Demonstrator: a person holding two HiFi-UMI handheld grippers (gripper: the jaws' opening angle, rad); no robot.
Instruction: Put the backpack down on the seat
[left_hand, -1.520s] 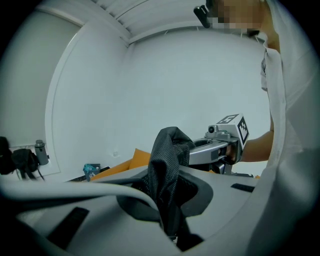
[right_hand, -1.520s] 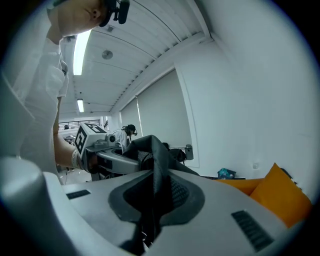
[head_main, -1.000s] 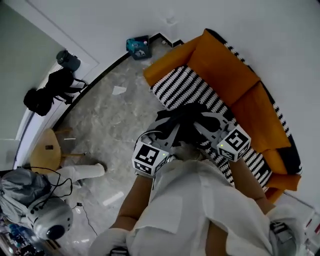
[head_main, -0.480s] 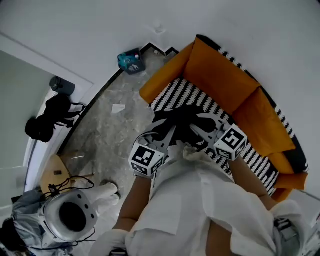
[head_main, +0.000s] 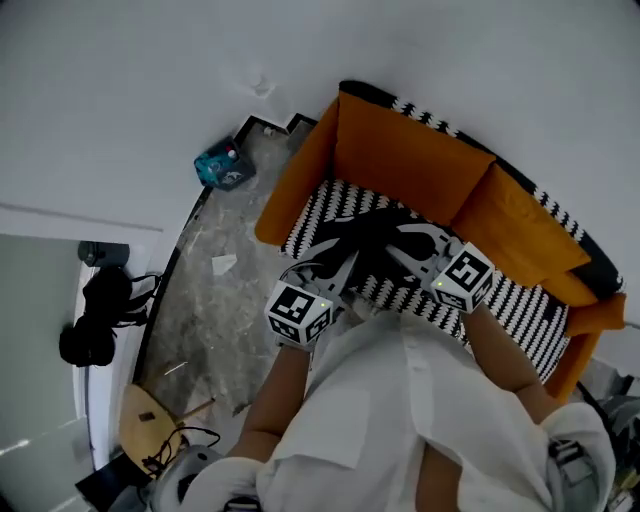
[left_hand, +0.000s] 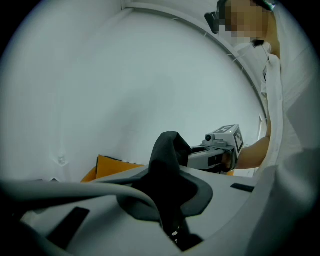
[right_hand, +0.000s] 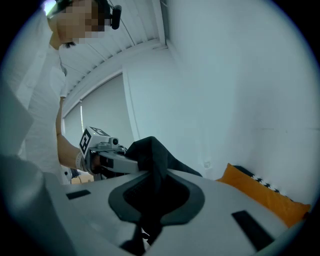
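Note:
The black backpack (head_main: 368, 243) hangs between my two grippers over the black-and-white striped seat (head_main: 320, 205) of the orange sofa (head_main: 410, 165). I cannot tell whether it touches the seat. My left gripper (head_main: 342, 268) is shut on a fold of its black fabric (left_hand: 167, 160), which rises out of the jaws of the left gripper (left_hand: 170, 200). My right gripper (head_main: 408, 252) pinches another fold (right_hand: 150, 160), and the right gripper (right_hand: 149, 200) stands shut on it. Each gripper view shows the other gripper just behind the fabric.
The white wall is close behind the sofa. On the grey marble floor at the left lie a teal bag (head_main: 222, 165), a scrap of paper (head_main: 224, 264), black gear by the wall (head_main: 95, 320) and a wooden stool (head_main: 150, 430). An orange armrest (head_main: 295, 180) bounds the seat's left end.
Both grippers and the backpack have come further in over the striped seat. The head view has swung toward the sofa, and the floor things have slid to the left and down.

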